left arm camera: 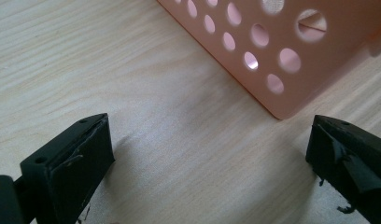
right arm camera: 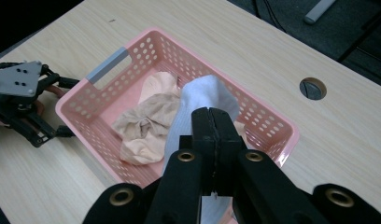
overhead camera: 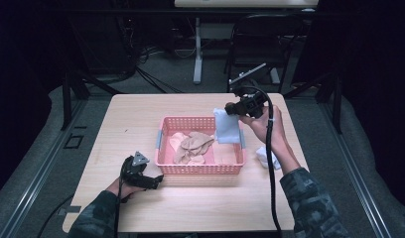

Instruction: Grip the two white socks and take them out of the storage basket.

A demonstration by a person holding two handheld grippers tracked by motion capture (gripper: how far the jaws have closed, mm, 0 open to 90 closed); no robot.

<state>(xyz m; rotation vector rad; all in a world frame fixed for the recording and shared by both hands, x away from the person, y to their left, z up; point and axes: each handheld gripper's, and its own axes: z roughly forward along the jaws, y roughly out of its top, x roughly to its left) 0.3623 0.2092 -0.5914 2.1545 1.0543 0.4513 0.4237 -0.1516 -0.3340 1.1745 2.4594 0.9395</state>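
right gripper point(right arm camera: 212, 122) hiding pale sock's point(right arm camera: 198, 100) pinched fold

Bare table point(overhead camera: 141, 119) left of and in front of pink basket point(overhead camera: 200, 168). Basket's right half blocked from above by hanging pale cloth point(overhead camera: 227, 126). White wad point(overhead camera: 264, 156) occupies table just right of basket.

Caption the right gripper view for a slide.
Right gripper holds a pale blue cloth over a pink basket of beige cloths.
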